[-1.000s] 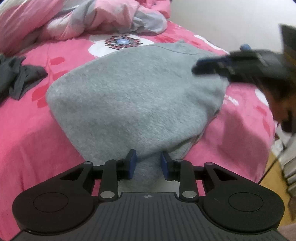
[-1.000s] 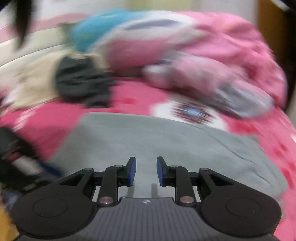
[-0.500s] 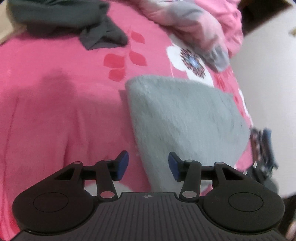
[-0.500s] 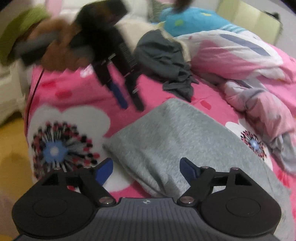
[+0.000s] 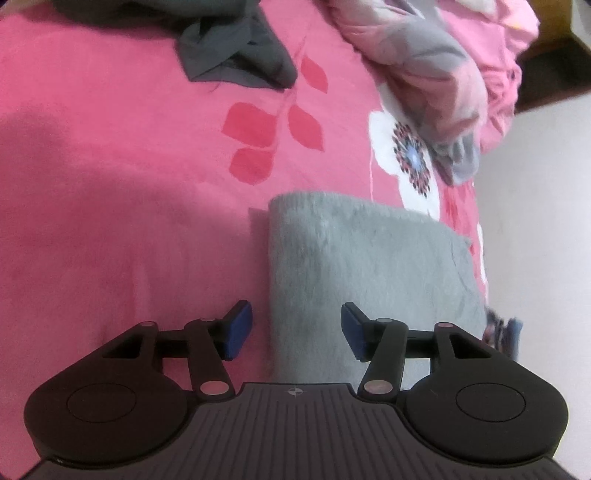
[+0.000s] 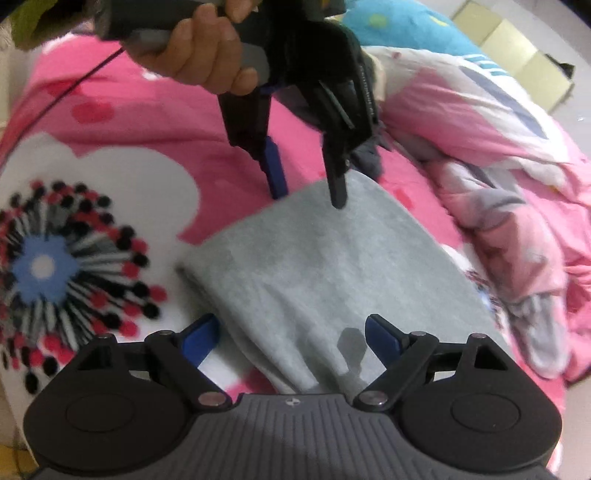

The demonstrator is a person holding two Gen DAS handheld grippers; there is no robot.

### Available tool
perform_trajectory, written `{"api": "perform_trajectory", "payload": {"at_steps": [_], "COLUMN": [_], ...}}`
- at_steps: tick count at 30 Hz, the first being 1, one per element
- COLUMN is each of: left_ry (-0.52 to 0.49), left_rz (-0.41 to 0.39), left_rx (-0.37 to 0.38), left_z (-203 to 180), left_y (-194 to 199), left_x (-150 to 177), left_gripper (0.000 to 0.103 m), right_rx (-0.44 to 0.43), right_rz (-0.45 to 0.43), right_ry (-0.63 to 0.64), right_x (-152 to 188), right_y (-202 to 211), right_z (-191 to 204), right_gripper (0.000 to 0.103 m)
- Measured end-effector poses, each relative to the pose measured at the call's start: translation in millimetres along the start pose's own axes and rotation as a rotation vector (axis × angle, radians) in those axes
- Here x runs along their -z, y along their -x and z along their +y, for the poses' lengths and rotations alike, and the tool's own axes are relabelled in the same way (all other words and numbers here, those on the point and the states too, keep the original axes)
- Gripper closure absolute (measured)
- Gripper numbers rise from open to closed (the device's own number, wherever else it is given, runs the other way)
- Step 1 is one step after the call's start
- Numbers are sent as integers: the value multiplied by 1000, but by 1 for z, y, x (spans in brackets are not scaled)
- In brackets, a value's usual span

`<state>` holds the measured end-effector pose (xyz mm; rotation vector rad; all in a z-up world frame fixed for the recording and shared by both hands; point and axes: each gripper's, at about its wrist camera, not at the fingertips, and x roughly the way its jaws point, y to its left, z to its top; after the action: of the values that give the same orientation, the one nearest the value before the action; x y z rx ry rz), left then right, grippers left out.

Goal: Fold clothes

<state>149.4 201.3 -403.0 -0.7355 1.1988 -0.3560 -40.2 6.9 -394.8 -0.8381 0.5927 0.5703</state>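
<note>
Pink floral bedspread (image 5: pixel 110 203) (rumpled quilt (image 6: pixel 498 155))

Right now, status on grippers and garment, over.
Left gripper opening, empty, over grey garment edge. Right gripper opening, nothing pinched. Garment folded on pink bedspread. Nothing in the way.

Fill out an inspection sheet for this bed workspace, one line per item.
Surface: pink floral bedspread, rumpled.
Job's things: folded grey garment lying flat near the bed's edge.
Clutter: dark grey garment crumpled beyond; pink and grey quilt heaped; blue patterned fabric at the back.
Grippers: left gripper opening, straddling the grey garment's edge, pads clear; right gripper opening, over the other end, pads clear.
Cables: thin black cable trailing from the hand holding the left gripper.
Surroundings: pale wall, yellowish floor.
</note>
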Motion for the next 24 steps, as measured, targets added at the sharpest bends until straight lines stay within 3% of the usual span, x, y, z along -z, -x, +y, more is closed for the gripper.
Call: {"api": "perform_trajectory", "payload": {"at_steps": [6, 8, 12, 18, 20, 22, 24], "left_ry": [4, -1, -15, -14, 10, 31, 51], "left_rz": [-21, -18, -4, -12, -21, -33, -43], "left_rx": [28, 21, 5, -11, -19, -22, -26], "left_z": [-4, -5, -6, -6, -8, -11, -15], "left_y": [-13, -19, -24, -25, -24, -21, -18], "left_x": [-21, -28, -32, -30, -30, -28, -27], "left_gripper": [53, 61, 65, 72, 79, 84, 86], "right_rx": [97, 108, 146, 164, 153, 123, 110], "right_rz": [21, 36, 64, 42, 24, 9, 0], "right_ry": [2, -8, 21, 79, 97, 105, 94], "right_x": [-5, -7, -5, -7, -7, -6, -8], "right_y": [-9, -9, -4, -14, -16, -15, -12], "right_z": [-1, -2, 4, 7, 6, 5, 1], "right_gripper": [16, 19, 34, 38, 45, 66, 73]}}
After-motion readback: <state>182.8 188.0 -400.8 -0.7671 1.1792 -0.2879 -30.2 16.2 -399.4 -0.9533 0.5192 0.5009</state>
